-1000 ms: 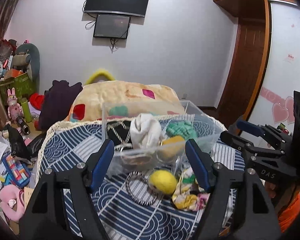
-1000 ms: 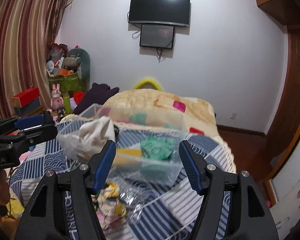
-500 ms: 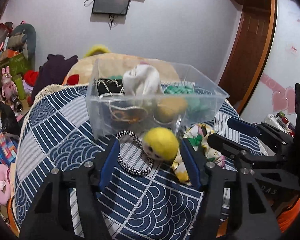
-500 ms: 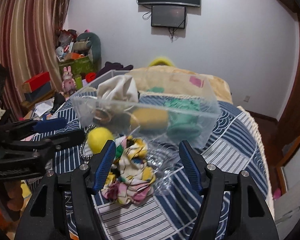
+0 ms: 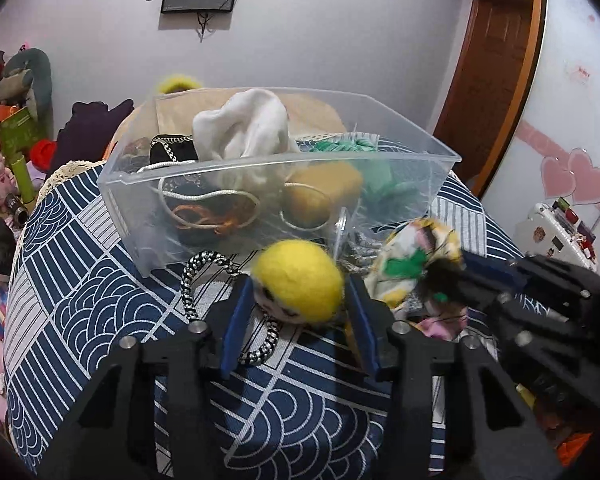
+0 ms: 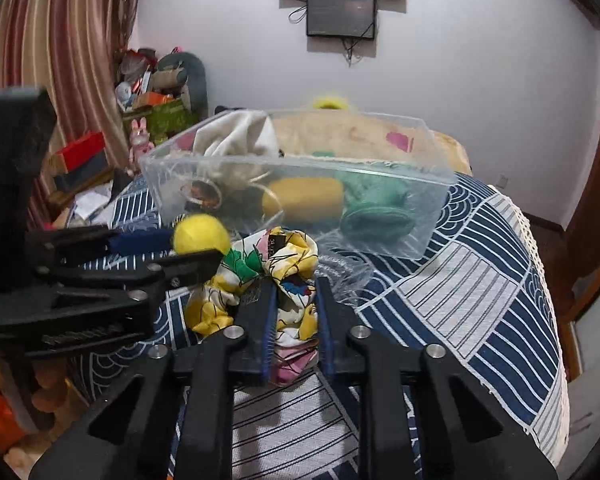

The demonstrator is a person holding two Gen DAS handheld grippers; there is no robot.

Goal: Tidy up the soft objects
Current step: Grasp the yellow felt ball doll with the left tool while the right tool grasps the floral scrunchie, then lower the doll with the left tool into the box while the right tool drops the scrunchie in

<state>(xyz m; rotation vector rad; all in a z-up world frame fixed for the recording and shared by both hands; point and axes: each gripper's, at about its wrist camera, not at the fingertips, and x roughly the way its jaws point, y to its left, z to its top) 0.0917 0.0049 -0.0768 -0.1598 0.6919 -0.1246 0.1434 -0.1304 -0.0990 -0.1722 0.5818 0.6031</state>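
Note:
My left gripper (image 5: 298, 298) is shut on a yellow felt ball doll (image 5: 298, 280) just in front of the clear plastic bin (image 5: 260, 168). The doll also shows in the right wrist view (image 6: 200, 234). My right gripper (image 6: 296, 300) is shut on a floral patterned cloth (image 6: 272, 276), which lies on the table to the right of the doll (image 5: 416, 264). The bin holds a white cloth (image 5: 244, 128), a mustard roll (image 5: 320, 192), a green cloth (image 6: 372, 204) and cords.
A black-and-white braided loop (image 5: 204, 280) lies on the blue patterned tablecloth (image 5: 80, 280) under the left gripper. A crumpled clear plastic bag (image 6: 340, 264) lies between the floral cloth and the bin. Clutter and toys stand at the left (image 5: 8, 120).
Both grippers moved down and forward to the table and closed: the left onto the yellow doll, the right onto the floral cloth. Both were open before.

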